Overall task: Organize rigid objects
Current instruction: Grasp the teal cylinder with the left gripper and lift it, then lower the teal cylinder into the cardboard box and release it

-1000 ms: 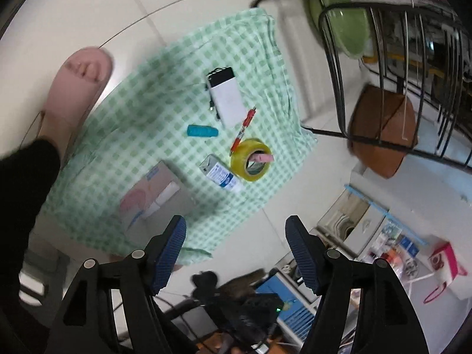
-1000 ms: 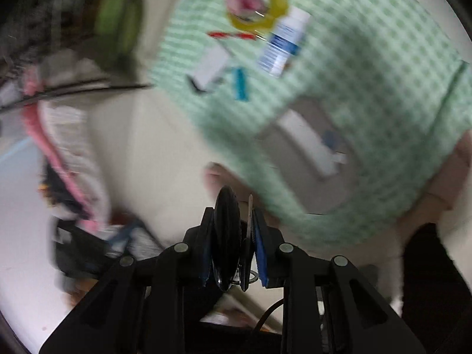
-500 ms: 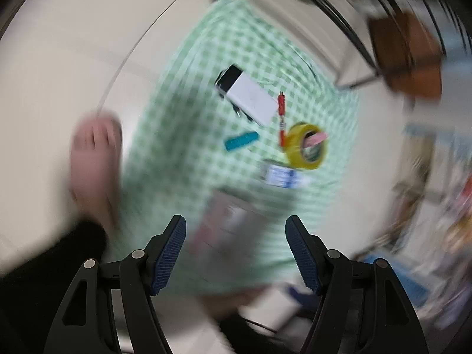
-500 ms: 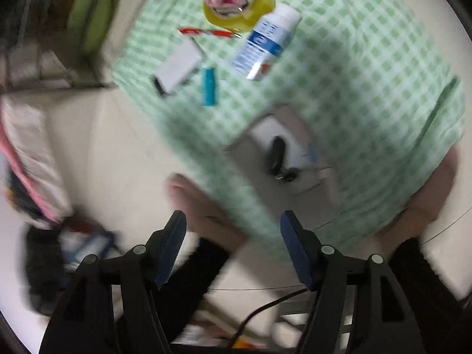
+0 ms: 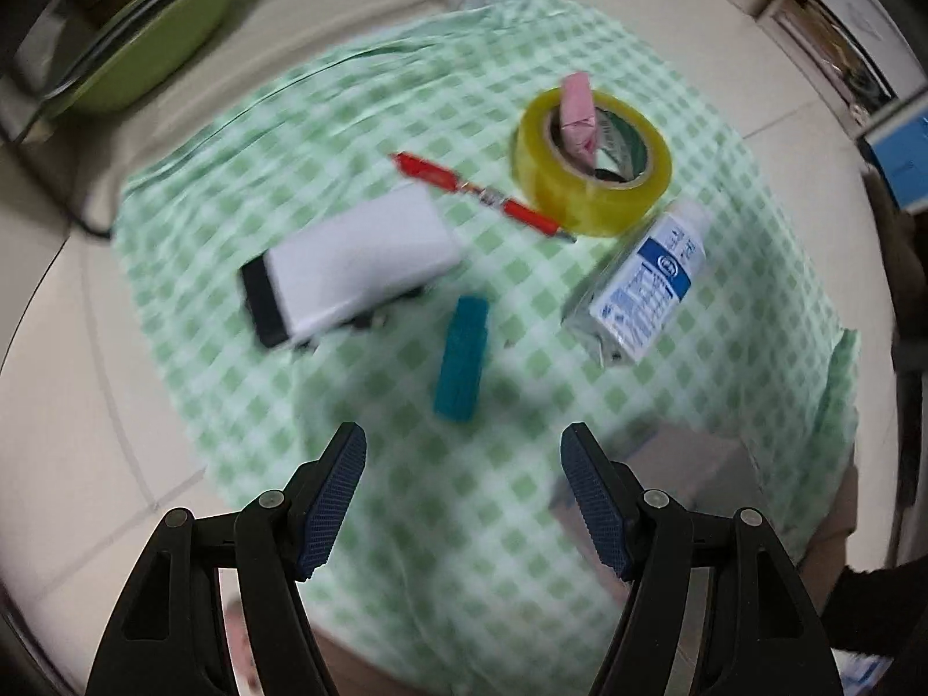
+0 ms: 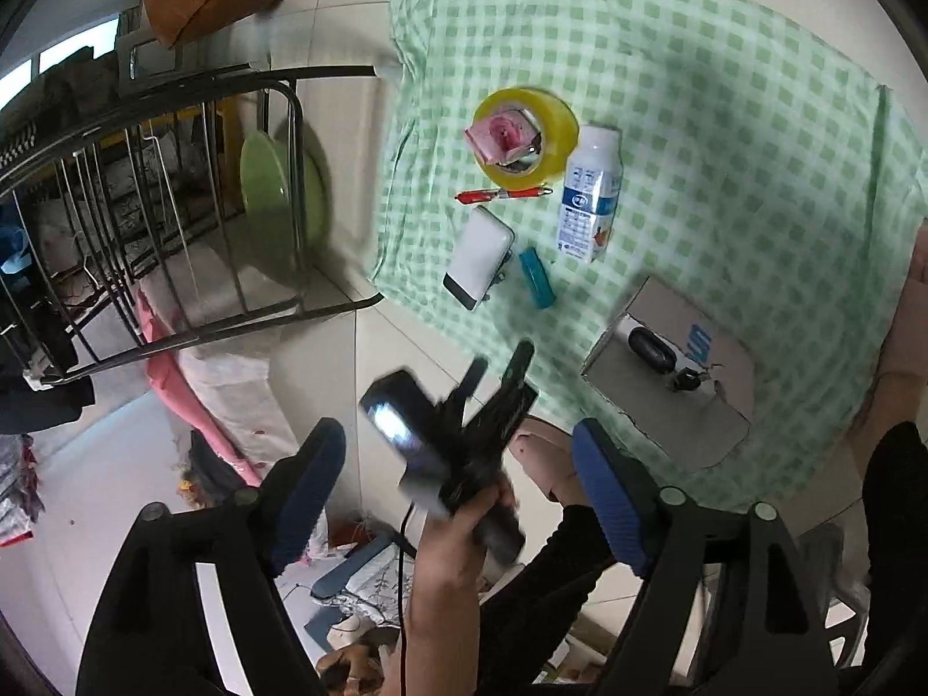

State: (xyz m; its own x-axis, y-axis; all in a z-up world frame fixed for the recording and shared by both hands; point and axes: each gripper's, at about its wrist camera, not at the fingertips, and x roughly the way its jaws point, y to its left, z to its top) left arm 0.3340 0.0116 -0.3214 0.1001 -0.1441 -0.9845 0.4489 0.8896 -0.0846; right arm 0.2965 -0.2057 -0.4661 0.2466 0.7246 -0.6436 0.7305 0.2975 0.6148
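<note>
I am seeing a green-and-white checked cloth (image 5: 371, 116), a yellow tape roll (image 5: 591, 174), a red pen (image 5: 475, 192), a teal lighter (image 5: 461, 358) and a blue-and-white carton (image 5: 644, 290).

— What do the tools look like?

— Each gripper, left gripper (image 5: 463, 499) and right gripper (image 6: 458, 493), has black plastic linkage arms with silver screws and blue cross-hatched pads (image 5: 333, 499).

— And the person?

— A black sleeve (image 6: 580, 568), black trouser leg (image 6: 893, 499), and a black cable (image 6: 402, 591) below the hand (image 6: 458, 528).
</note>
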